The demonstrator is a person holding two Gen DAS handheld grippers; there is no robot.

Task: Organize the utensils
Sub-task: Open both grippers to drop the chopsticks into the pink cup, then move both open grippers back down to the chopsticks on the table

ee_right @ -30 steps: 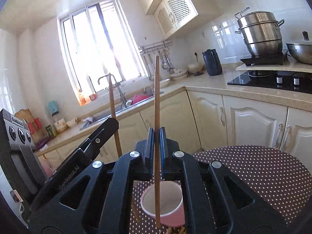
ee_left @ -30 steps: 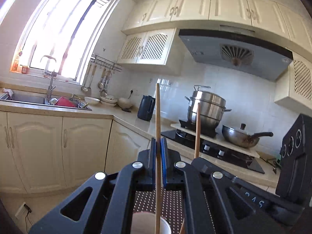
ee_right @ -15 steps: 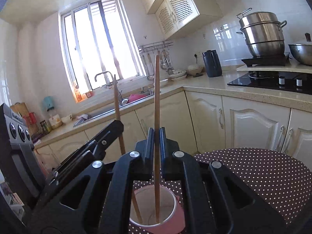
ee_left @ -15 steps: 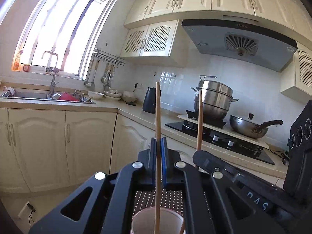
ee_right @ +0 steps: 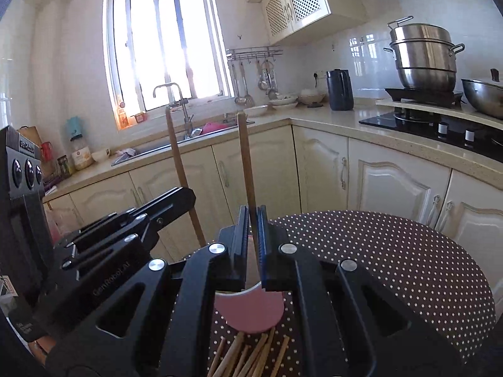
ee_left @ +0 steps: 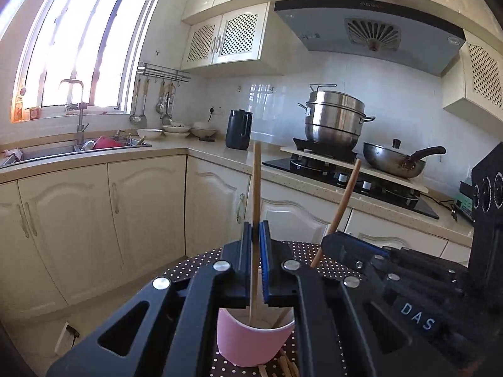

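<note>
A pink cup (ee_left: pixel 251 342) stands on the dotted round table (ee_right: pixel 393 264); it also shows in the right wrist view (ee_right: pixel 251 311). My left gripper (ee_left: pixel 256 238) is shut on a wooden chopstick (ee_left: pixel 256 185) held upright with its lower end inside the cup. My right gripper (ee_right: pixel 251 223) is shut on another chopstick (ee_right: pixel 245 157), also upright over the cup. Each gripper shows in the other's view, the right one (ee_left: pixel 371 270) and the left one (ee_right: pixel 125 229). Several loose chopsticks (ee_right: pixel 248 358) lie on the table in front of the cup.
Cream kitchen cabinets (ee_left: pixel 125 213) run behind the table. A sink with dishes (ee_left: pixel 94 144), a black kettle (ee_left: pixel 239 128), a steel steamer pot (ee_left: pixel 334 119) and a wok (ee_left: pixel 396 157) stand on the counter and hob.
Both grippers have lowered towards the table with their chopsticks. The chopstick ends have gone down into the pink cup, and the right-hand chopstick now leans in the left wrist view.
</note>
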